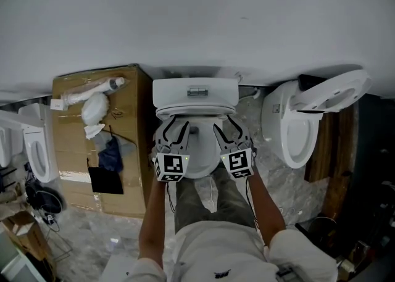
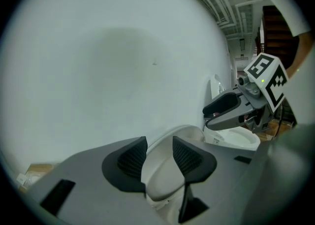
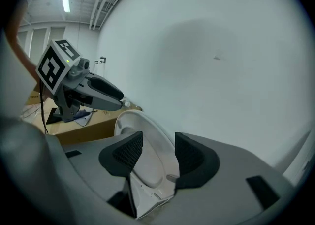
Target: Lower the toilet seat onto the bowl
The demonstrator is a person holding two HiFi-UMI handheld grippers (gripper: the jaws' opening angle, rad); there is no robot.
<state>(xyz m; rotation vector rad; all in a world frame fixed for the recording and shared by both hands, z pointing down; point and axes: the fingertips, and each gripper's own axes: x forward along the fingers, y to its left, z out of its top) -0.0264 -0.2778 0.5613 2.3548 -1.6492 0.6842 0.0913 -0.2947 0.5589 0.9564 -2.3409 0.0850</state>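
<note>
A pale wall (image 1: 197, 15) fills the space beyond both claws, and a grey mottled floor (image 1: 271, 170) lies below them. Well off to the left of the left claw stands a big cardboard box (image 1: 74, 145), with a white bundle (image 1: 94, 107) and a blue cloth (image 1: 111, 154) on its top. Out to the right of the right claw is a second toilet (image 1: 290, 132) with its own seat lifted.

Straight ahead of the two claws sits the white tank (image 1: 194, 92), and the bowl (image 1: 200, 165) lies beneath and between them.

The toilet seat (image 3: 147, 155) is raised at a slant. Its far end leans toward the wall, it does not lie on the bowl, and each side of it runs between one claw's jaws.

The right claw (image 3: 158, 150) pinches the seat's right side, with a ribbed pad against each face. In the head view it shows just right of the bowl's middle (image 1: 228, 129).

The left claw (image 2: 157, 152) has its jaws spread a little. The seat's left side (image 2: 165, 170) stands in the gap, but the pads do not look pressed on it. From above it sits just left of the bowl's middle (image 1: 176, 129), level with the right claw and a short way apart from it.

Each claw's camera sees the other claw across the seat, marker cube uppermost.
</note>
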